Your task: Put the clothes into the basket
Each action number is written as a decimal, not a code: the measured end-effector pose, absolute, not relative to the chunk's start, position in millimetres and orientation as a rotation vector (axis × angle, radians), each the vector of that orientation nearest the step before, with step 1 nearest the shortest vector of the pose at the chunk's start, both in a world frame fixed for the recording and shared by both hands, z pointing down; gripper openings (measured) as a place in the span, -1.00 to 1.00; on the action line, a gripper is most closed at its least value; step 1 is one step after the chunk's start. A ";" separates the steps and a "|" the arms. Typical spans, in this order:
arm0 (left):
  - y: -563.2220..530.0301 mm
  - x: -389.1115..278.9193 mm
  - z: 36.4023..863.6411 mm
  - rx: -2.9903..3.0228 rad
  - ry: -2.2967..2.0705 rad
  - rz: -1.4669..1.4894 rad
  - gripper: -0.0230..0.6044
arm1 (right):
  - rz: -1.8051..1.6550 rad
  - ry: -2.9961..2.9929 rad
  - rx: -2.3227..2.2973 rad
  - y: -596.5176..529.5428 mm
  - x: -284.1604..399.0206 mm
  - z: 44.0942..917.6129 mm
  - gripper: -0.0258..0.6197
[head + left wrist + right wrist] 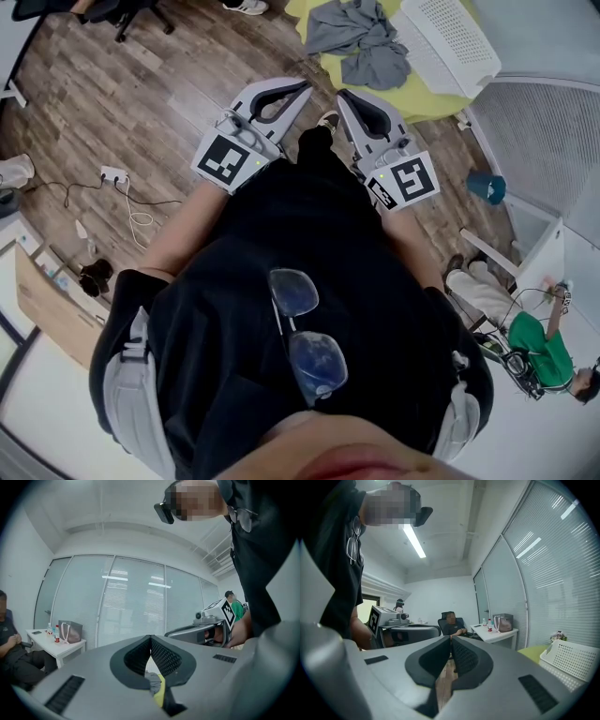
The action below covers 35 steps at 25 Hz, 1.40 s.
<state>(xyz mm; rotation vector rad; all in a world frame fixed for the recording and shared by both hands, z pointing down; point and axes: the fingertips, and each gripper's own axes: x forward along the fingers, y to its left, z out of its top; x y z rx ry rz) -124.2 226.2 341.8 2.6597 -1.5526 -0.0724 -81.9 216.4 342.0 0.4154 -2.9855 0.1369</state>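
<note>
The clothes (361,42), a rumpled grey heap, lie at the top centre of the head view on a yellow-green surface (417,98). The white slatted basket (450,42) sits just beside them on the right, and the heap is outside it. Below, mid-frame, come the two tools. The left gripper (302,89) and the right gripper (345,97) hang side by side over the wooden floor (141,84), tips angled in toward each other and pointing up the frame at the heap, well apart from it. In the left gripper view the ribbed black pads (164,657) meet at the tip, jaws closed with nothing pinched. Only a far-off sliver of grey cloth and yellow shows through the slot beneath them. It is the same in the right gripper view, where the pads (461,656) are pressed together on nothing, floorboards show below, and the basket peeks in at the lower right edge. Each gripper's marker cube (225,159) faces the head camera. Further out, a pair of glasses (305,328) hangs from the person's black shirt, a power strip (114,173) trails a white cable at the left, and a blue tub (487,187) stands on the floor at the right.
</note>
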 end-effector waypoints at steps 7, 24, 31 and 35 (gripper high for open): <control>198.5 -128.7 343.4 2.654 -1.565 -0.042 -0.89 | 0.149 -2.998 0.397 185.7 -87.1 346.0 -0.83; 94.7 -102.9 353.9 2.662 -1.470 0.043 -0.89 | 0.175 -2.983 0.430 83.8 -72.1 356.2 -0.83; 47.7 -85.8 357.9 2.670 -1.458 0.080 -0.89 | 0.219 -2.977 0.441 40.4 -54.3 366.5 -0.83; 22.4 -74.5 360.1 2.669 -1.445 0.103 -0.89 | 0.218 -2.977 0.441 13.2 -43.8 368.4 -0.83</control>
